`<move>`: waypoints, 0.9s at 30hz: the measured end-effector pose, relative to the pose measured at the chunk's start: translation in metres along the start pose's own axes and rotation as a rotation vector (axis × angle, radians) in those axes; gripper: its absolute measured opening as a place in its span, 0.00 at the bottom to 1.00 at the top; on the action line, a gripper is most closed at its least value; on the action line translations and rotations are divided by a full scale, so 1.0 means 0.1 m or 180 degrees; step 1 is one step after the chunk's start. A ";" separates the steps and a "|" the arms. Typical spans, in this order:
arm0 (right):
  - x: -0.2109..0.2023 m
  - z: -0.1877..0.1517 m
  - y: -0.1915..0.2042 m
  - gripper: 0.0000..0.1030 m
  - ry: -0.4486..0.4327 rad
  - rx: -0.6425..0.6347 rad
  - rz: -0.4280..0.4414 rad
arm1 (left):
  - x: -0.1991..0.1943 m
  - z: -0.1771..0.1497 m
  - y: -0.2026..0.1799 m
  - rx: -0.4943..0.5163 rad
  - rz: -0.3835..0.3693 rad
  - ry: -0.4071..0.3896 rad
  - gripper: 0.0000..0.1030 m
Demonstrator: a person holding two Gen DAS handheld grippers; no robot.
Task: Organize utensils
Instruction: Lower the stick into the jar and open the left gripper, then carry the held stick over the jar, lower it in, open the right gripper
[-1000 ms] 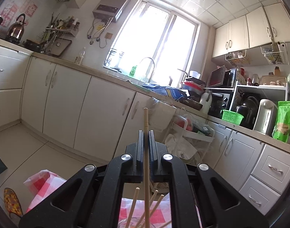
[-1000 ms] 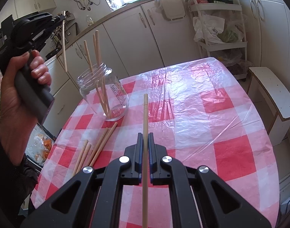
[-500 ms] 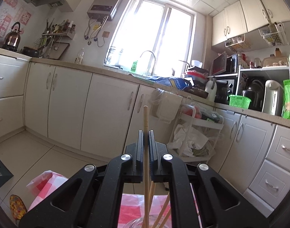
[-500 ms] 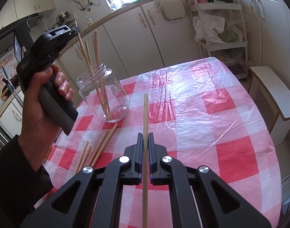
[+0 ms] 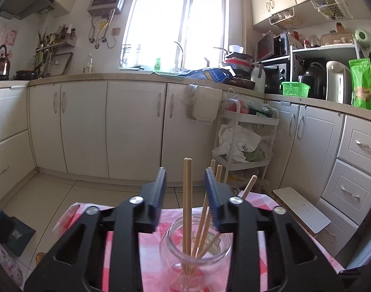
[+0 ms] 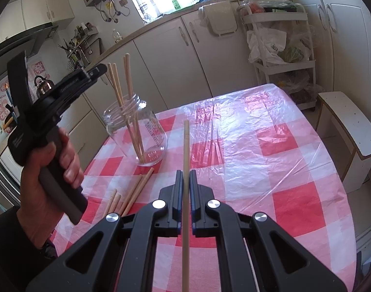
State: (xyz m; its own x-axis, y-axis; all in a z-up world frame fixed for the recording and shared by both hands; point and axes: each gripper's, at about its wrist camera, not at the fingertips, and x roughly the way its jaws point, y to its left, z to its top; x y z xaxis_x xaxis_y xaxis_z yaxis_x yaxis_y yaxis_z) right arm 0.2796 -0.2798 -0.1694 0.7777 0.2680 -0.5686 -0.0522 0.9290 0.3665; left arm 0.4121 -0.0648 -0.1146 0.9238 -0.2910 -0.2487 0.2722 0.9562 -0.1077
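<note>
A clear glass jar [image 6: 136,131] stands on the red-and-white checked tablecloth [image 6: 270,146] and holds several wooden chopsticks [image 6: 129,92]. In the left wrist view the jar [image 5: 197,255] sits just below my left gripper [image 5: 185,185], which is open; a chopstick [image 5: 187,194] stands free in the jar between the jaws. My left gripper [image 6: 97,69] also shows in the right wrist view, just left of the chopstick tops. My right gripper [image 6: 186,180] is shut on one chopstick [image 6: 186,150], held above the table. Several loose chopsticks [image 6: 129,194] lie on the cloth in front of the jar.
A wooden stool [image 6: 350,124] stands by the table's right side. A white trolley [image 6: 280,48] with bags stands against the cabinets [image 6: 166,60] behind. In the left wrist view the kitchen counter [image 5: 136,77] runs across the back.
My left gripper came down over the jar, opened and let go of its chopstick, which now stands in the jar. My right gripper has held still with its chopstick.
</note>
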 end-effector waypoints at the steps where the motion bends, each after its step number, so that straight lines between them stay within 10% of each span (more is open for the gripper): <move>1: -0.02 0.00 0.00 0.06 -0.0032 -0.0005 0.0005 | -0.06 -0.01 0.02 -0.0026 0.0020 0.0010 0.42; 16: -0.30 0.70 0.62 0.06 -0.0839 -0.0075 0.0405 | -1.06 -0.72 0.68 -0.0525 0.0278 0.0551 0.62; 27: 0.47 1.49 1.31 0.06 -0.1393 -0.0280 0.0396 | -1.30 -0.84 0.80 -0.0811 0.0126 0.0486 0.64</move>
State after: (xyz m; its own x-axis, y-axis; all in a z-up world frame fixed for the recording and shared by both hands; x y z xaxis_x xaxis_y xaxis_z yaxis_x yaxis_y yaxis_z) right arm 0.4032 -0.1837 -0.0384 0.9525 0.2635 -0.1528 -0.2002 0.9197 0.3377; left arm 0.2909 0.0471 -0.1713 0.8760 -0.2734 -0.3973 0.1425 0.9338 -0.3283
